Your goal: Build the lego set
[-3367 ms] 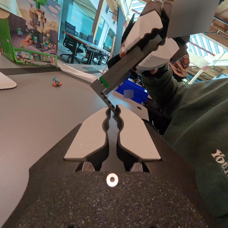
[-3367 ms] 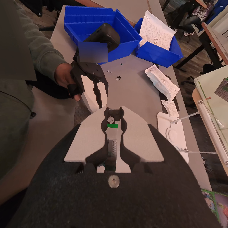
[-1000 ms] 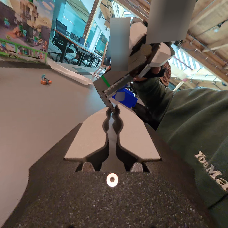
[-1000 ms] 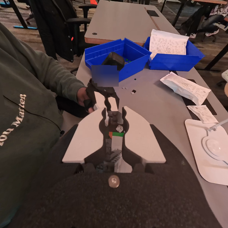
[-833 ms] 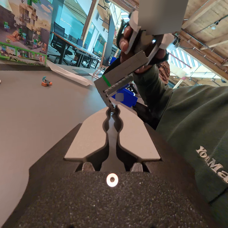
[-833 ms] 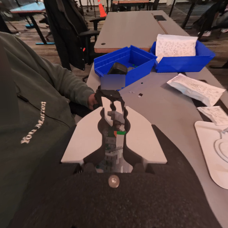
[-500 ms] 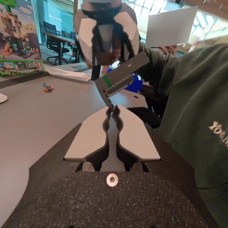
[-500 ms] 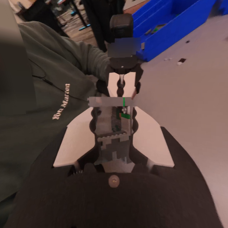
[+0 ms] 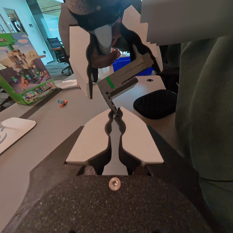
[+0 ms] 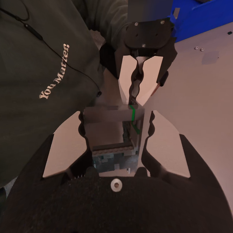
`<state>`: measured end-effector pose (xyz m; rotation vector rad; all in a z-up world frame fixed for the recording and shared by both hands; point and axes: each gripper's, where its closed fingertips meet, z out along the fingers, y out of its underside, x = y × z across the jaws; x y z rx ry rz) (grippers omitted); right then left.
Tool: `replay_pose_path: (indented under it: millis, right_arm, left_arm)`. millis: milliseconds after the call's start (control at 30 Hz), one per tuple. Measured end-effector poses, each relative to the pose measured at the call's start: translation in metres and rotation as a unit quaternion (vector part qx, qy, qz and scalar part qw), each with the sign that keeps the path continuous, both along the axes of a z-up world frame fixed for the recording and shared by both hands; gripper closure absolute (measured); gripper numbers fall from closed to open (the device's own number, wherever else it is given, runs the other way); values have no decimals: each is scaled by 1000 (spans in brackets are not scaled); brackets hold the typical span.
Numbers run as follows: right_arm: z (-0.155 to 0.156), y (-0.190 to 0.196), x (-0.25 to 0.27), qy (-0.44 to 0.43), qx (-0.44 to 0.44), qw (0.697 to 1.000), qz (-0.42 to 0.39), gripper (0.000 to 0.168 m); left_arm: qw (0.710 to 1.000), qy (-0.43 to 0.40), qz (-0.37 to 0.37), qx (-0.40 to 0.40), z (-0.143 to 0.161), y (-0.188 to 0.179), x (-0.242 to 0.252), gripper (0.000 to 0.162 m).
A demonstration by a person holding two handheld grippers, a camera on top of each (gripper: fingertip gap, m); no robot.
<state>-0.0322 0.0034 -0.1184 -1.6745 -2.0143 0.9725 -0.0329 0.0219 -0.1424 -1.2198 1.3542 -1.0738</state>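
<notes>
The grey L-shaped lego build (image 9: 121,80) with a green stripe hangs above the table. My left gripper (image 9: 115,111) is shut on the thin studded plate at the build's lower end. From the right wrist view it faces me, tips (image 10: 132,100) at the green stripe. My right gripper (image 10: 115,112) is open and straddles the build (image 10: 113,126). Its left finger (image 10: 70,138) touches the build. A narrow gap shows at its right finger (image 10: 163,138). In the left wrist view its fingers (image 9: 78,56) flank the build from above.
A lego box (image 9: 25,70) stands at the far left, with a small orange and teal figure (image 9: 62,102) on the table near it. A white pad (image 9: 15,128) lies at left. A black seat (image 9: 155,104) and the person's green sweatshirt (image 9: 201,100) are at right. A blue bin (image 10: 201,22) is behind. Less than 4 cm separates the two grippers' tips.
My right gripper was shut narrowly on the build; its jaws have widened and it has turned to straddle the build's long side. My left gripper has kept its pinch on the plate.
</notes>
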Motion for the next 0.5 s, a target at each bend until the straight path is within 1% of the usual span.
replay_pose_path:
  millis: [100,500]
  right_arm:
    - [-2,-8,-3,-5,0,1000,12,77]
    - [0,-15,-4,5,1,1000,22,79]
  left_arm:
    - [1000,5,0,19,1,-2,0,155]
    - [999,17,3,48,2,-7,-1,155]
